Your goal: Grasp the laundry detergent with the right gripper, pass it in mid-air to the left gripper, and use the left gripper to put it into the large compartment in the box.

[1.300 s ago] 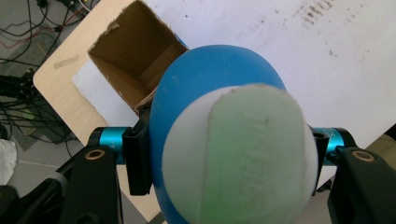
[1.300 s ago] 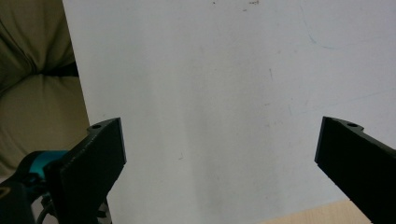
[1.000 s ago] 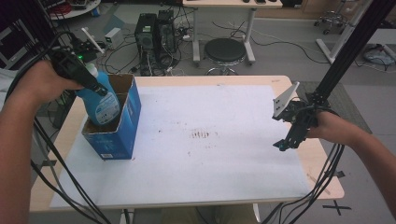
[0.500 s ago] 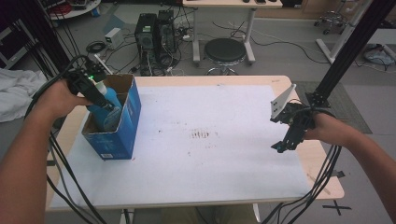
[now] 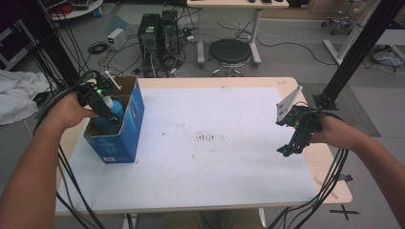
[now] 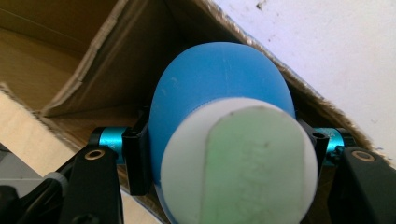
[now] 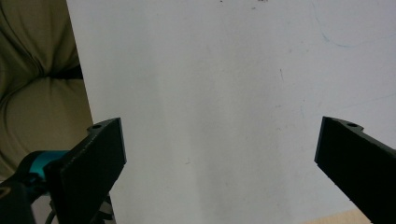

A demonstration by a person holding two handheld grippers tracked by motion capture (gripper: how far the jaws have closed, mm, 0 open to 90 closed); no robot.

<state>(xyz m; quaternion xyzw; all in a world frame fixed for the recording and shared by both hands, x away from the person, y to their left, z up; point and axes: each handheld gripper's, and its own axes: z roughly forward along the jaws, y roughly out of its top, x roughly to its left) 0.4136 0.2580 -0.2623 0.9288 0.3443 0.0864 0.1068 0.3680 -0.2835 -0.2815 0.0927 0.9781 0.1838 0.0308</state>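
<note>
A blue bottle (image 5: 114, 107) with a white cap and a green patch on it (image 6: 243, 163) sits partly inside an open blue cardboard box (image 5: 125, 136) at the table's left edge. My left gripper (image 5: 109, 116) is shut on the bottle, with its jaws clamping the blue body (image 6: 219, 88) from both sides over the box's brown inside. At the table's right side my right gripper (image 5: 286, 150) points down at the white sheet (image 7: 210, 70). This gripper (image 7: 219, 158) stands wide open with nothing between its jaws.
The white sheet (image 5: 215, 162) covers most of the wooden table. Beyond the far edge stand a black stool (image 5: 230, 50) and two computer towers (image 5: 157, 28) among floor cables. A black frame post (image 5: 363, 43) rises at the right. Cables trail from both grippers.
My left gripper has sunk with the blue bottle from above the box down into it. The right gripper has stayed where it was.
</note>
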